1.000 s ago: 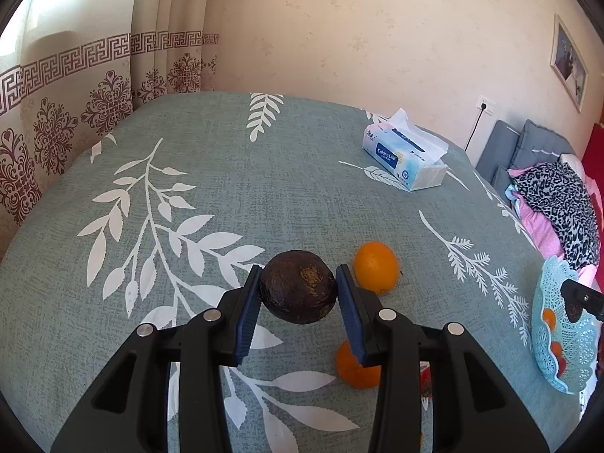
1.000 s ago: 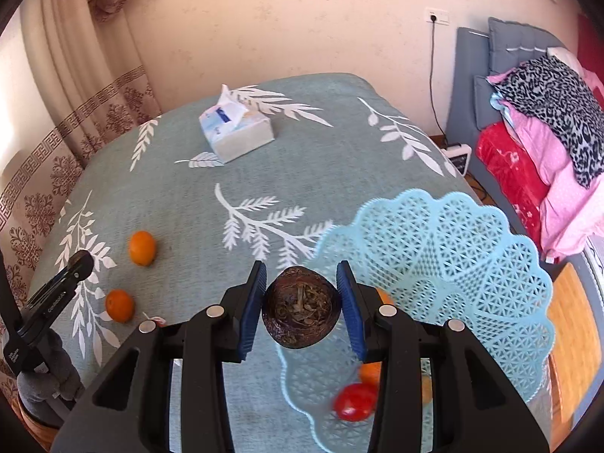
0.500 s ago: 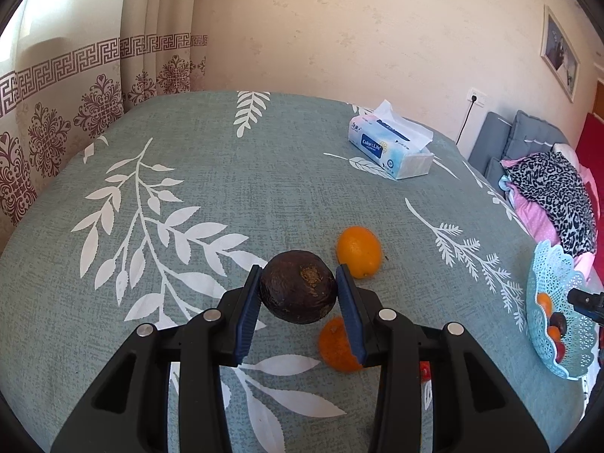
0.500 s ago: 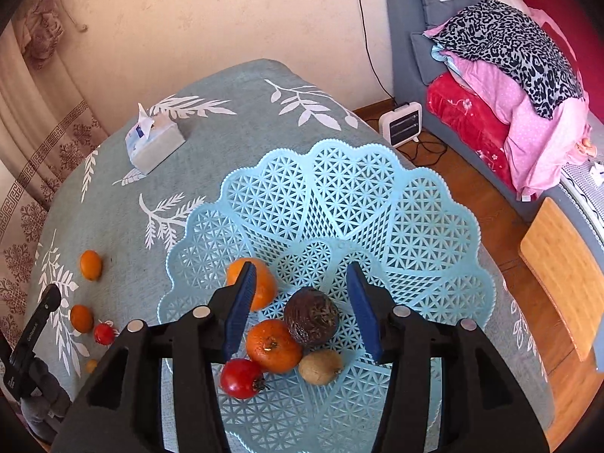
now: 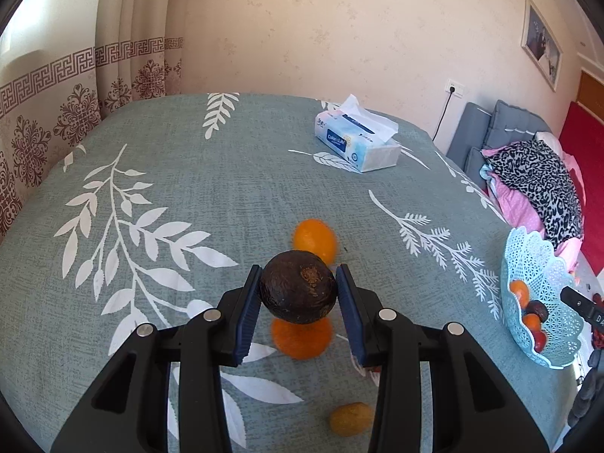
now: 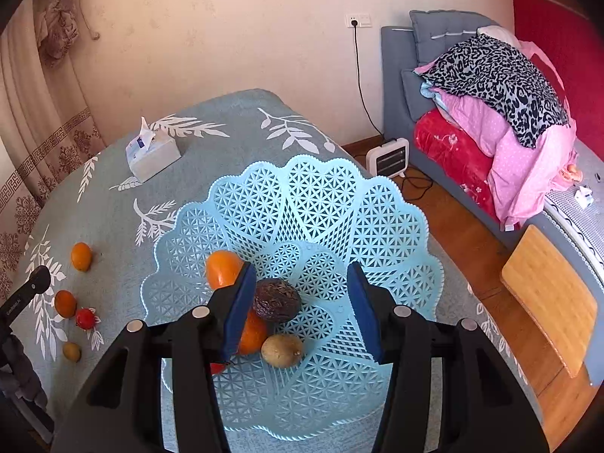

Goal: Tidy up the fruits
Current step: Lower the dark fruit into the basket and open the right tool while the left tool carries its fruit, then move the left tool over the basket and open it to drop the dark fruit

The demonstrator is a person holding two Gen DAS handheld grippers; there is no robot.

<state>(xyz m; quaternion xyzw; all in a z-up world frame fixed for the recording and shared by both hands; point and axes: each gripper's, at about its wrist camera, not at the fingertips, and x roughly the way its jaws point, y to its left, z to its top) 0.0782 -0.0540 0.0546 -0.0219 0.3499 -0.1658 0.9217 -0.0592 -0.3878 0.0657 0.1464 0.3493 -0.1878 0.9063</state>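
My left gripper (image 5: 298, 283) is shut on a dark brown round fruit (image 5: 298, 294), held above the teal leaf-print tablecloth (image 5: 188, 188). Beneath it lie two oranges (image 5: 315, 239) (image 5: 302, 338), a small yellow-brown fruit (image 5: 350, 419), and a red fruit mostly hidden behind the right finger. My right gripper (image 6: 301, 266) stands open over the light blue lattice basket (image 6: 321, 196). Between its pads, untouched, a second dark fruit (image 6: 276, 300) rests in the basket beside two oranges (image 6: 222, 268) (image 6: 253, 334), a tan fruit (image 6: 282, 350) and a partly hidden red one.
A tissue box (image 5: 356, 141) sits at the table's far side. The basket (image 5: 543, 260) stands near the table's right edge. Beyond that edge are a wooden floor, a small heater (image 6: 389, 156), a bed piled with clothes (image 6: 490, 87) and a wooden board (image 6: 549, 294).
My right gripper moved over the basket, opened and let go of its dark fruit, which now lies in the basket. My left gripper shifted a little, still shut on its fruit.
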